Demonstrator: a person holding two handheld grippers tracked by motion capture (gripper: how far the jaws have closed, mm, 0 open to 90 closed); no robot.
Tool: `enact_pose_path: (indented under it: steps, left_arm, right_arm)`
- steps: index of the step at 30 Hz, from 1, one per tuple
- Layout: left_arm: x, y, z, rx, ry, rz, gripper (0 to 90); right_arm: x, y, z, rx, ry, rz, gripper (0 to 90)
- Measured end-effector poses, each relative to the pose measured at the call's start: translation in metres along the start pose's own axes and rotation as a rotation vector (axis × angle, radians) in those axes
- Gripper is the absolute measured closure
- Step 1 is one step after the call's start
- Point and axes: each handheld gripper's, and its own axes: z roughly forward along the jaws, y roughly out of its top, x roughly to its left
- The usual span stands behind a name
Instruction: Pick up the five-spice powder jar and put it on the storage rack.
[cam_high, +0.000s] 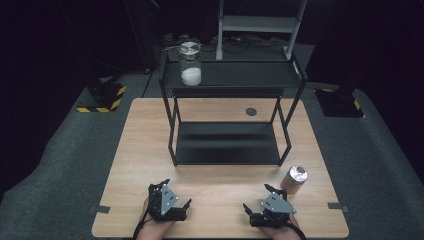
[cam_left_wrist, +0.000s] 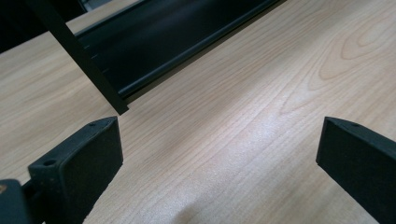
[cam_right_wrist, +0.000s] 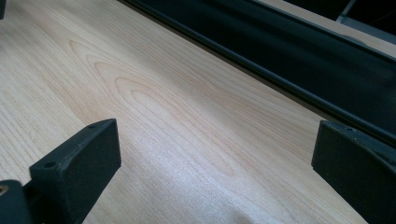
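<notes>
The left gripper (cam_high: 176, 197) rests low at the near edge of the table (cam_high: 140, 150), jaws spread wide with nothing but bare wood between them. The right gripper (cam_high: 260, 198) sits the same way at the near right, jaws wide apart and empty. In each gripper view the wood grain runs up to the dark lower shelf of the rack (cam_high: 227, 142), which stands at the middle of the table.

Just beside the right gripper, a little ahead and to its right, stands the can (cam_high: 294, 180), upright on the table in front of the rack's near right leg. It looks like a plain metal can with a pale, shiny top; its label cannot be made out. Neither gripper touches it.

On the rack's top shelf, at the left end, stands a jar (cam_high: 190, 63) of clear glass with a white layer at the bottom.

The work looks barely begun: the can is untouched and the lower shelf is bare. Reaching, gripping and moving the can are all still to do.
</notes>
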Motion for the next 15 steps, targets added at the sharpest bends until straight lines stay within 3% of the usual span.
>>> enact_pose_path:
  steps: [6, 15]
  left_arm:
    - [0.006, 0.000, 0.000, 0.006, -0.013, -0.034, 0.9]
    - [0.006, 0.001, 0.001, 0.008, -0.021, -0.029, 0.8]
  right_arm:
    - [0.002, 0.003, -0.004, -0.006, -0.004, -0.009, 0.3]
    - [0.002, 0.006, -0.018, -0.074, -0.020, 0.011, 0.3]
